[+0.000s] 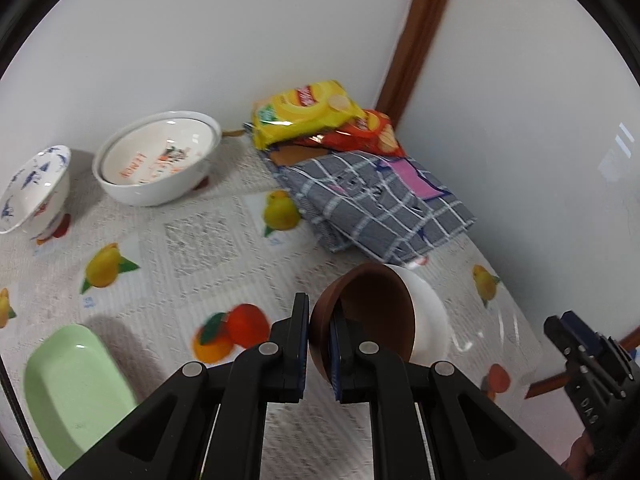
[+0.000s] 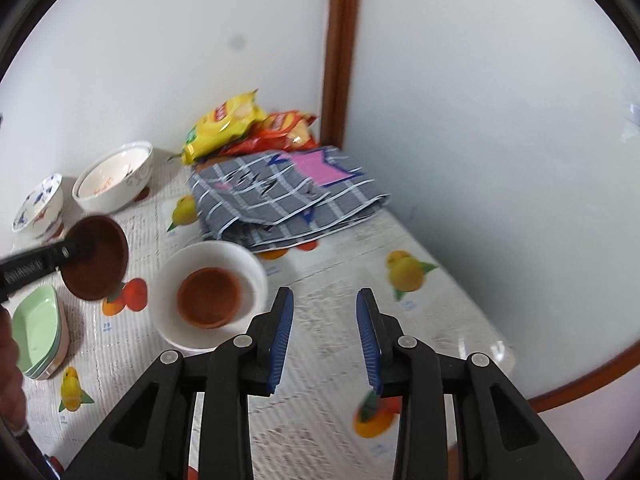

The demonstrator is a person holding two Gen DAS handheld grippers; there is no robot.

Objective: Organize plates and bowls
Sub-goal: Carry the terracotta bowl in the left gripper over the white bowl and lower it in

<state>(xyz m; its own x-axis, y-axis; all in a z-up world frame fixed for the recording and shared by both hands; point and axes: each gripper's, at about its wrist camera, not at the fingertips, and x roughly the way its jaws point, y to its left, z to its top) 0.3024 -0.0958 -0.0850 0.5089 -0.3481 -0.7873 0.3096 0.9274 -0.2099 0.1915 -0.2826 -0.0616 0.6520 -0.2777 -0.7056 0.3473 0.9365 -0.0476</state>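
While the left tool [image 1: 319, 332] clamps the brown bowl's [image 1: 372, 312] rim, lifted at ten o'clock of the white bowl [image 2: 212, 292], the right tool [image 2: 325, 340] gapes unladen over the surface [image 2: 440, 320].

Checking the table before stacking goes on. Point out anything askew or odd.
The blue-patterned white bowl tips sideways near the wall, propped on something beneath it. The large white lettered bowls sit tilted too. The left gripper holds a brown bowl on edge. No spills.
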